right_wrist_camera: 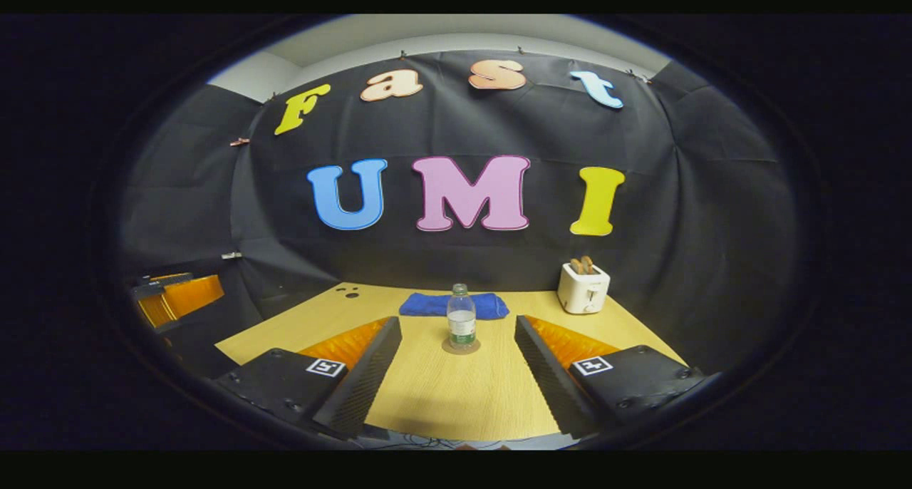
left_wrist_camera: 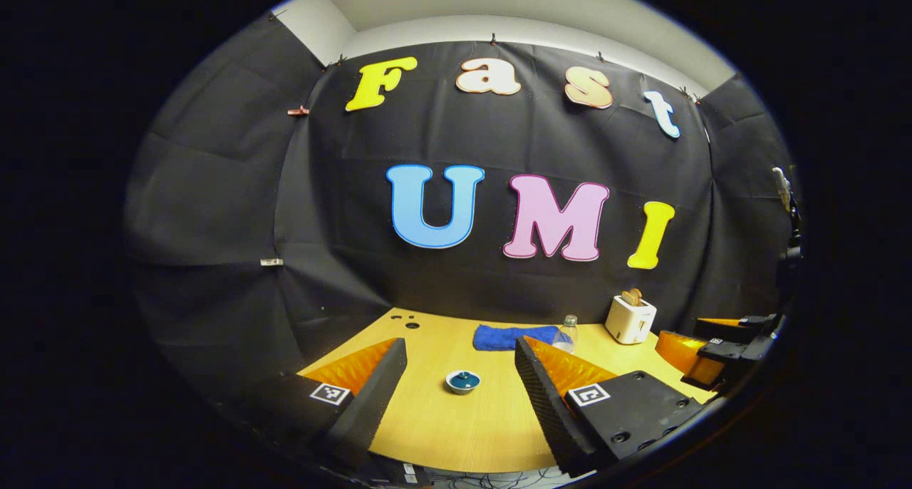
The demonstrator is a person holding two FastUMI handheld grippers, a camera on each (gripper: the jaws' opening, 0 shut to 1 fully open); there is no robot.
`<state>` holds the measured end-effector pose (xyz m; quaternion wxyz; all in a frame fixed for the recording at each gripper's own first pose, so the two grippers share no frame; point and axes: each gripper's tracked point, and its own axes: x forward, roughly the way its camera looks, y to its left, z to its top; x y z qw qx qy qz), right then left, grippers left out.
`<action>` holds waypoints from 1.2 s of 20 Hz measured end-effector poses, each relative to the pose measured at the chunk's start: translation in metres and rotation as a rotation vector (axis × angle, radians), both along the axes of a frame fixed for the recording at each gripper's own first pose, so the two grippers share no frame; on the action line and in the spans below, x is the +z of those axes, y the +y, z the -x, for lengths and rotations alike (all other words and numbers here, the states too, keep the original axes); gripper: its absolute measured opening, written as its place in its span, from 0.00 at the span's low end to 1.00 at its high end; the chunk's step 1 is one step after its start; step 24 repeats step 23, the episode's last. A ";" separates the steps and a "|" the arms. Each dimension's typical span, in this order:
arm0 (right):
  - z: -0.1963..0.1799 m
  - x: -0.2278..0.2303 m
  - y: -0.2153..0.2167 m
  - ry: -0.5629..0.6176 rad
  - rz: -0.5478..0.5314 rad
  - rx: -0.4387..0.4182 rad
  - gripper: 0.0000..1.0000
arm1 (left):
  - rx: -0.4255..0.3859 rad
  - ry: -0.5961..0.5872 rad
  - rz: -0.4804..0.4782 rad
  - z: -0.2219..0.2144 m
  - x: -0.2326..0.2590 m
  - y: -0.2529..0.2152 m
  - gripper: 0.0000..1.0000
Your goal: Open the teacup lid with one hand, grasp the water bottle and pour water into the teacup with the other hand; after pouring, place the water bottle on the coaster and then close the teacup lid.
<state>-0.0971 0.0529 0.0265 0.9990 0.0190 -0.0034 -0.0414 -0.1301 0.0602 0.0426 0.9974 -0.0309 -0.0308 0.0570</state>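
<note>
Right gripper view: water bottle [right_wrist_camera: 461,320] upright on coaster [right_wrist_camera: 461,347].

Nothing here can be read as words or numbers. The clear plastic water bottle [right_wrist_camera: 462,309] has a label [right_wrist_camera: 462,327] round its middle, but the print is too small to make out. The left gripper [left_wrist_camera: 460,340] and the right gripper [right_wrist_camera: 457,318] each carry small square stickers [left_wrist_camera: 588,395] with a blocky pattern, not letters.
</note>
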 end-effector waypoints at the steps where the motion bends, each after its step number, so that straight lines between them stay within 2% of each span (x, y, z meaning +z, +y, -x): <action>1: 0.000 -0.005 -0.001 0.014 0.004 0.003 0.99 | 0.002 0.005 0.000 0.001 0.000 0.000 0.96; 7: -0.004 0.001 -0.004 0.013 0.021 0.007 0.99 | 0.014 -0.018 -0.026 0.005 0.008 0.004 0.95; 14: -0.006 0.013 -0.002 -0.022 0.021 0.011 0.99 | -0.024 -0.040 -0.057 -0.001 0.015 -0.009 0.95; 15: -0.006 0.013 -0.003 -0.022 0.020 0.012 0.96 | -0.030 -0.040 -0.061 -0.002 0.015 -0.011 0.95; 17: -0.007 0.015 -0.005 -0.028 0.020 0.009 0.99 | -0.039 -0.035 -0.067 -0.003 0.015 -0.014 0.95; 24: -0.011 0.025 -0.010 -0.051 0.010 0.003 0.99 | -0.056 -0.032 -0.085 -0.010 0.017 -0.011 0.95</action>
